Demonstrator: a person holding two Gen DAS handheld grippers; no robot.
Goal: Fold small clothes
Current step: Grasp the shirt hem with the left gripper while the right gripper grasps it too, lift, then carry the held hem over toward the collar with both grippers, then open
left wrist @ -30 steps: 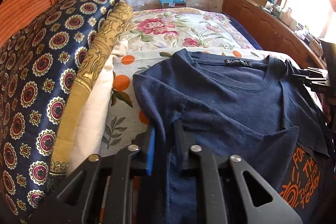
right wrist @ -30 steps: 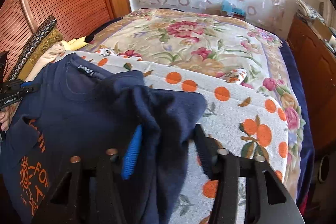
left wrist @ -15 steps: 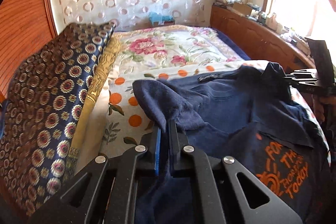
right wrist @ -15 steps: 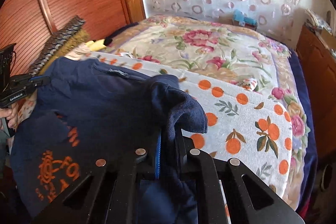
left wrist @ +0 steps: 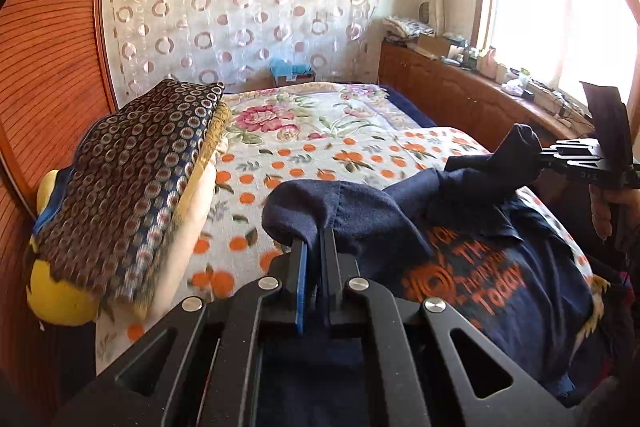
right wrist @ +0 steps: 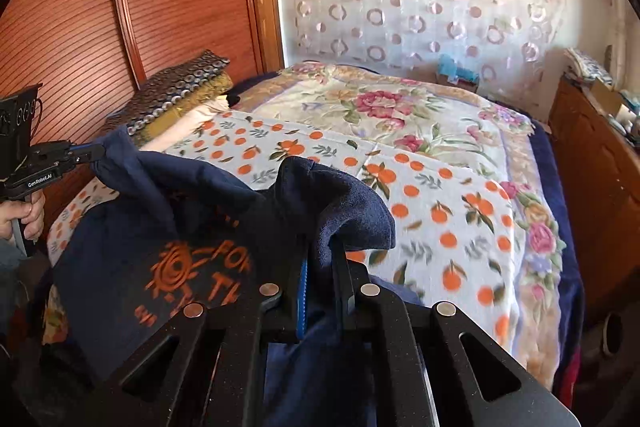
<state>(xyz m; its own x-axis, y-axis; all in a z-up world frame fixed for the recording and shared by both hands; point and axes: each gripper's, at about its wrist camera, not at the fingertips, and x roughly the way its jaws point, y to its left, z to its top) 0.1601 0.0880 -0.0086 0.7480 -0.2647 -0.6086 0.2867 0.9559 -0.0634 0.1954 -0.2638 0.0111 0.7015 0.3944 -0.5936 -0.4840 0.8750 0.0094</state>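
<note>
Lifted since a second ago: navy T-shirt (left wrist: 500,291), shoulders raised off the bed's (right wrist: 440,187) near edge. Left gripper (left wrist: 314,247) and right gripper (right wrist: 322,255) each pinch a sleeve. Keep your hands level; lay the fold squarely.

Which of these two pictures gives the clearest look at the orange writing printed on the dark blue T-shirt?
The left wrist view: there the orange print on the navy cotton T-shirt faces the camera and the word "Today" reads clearly. In the right wrist view the same print shows its sun design, but the letters are shaded and partly hidden by folds.
</note>
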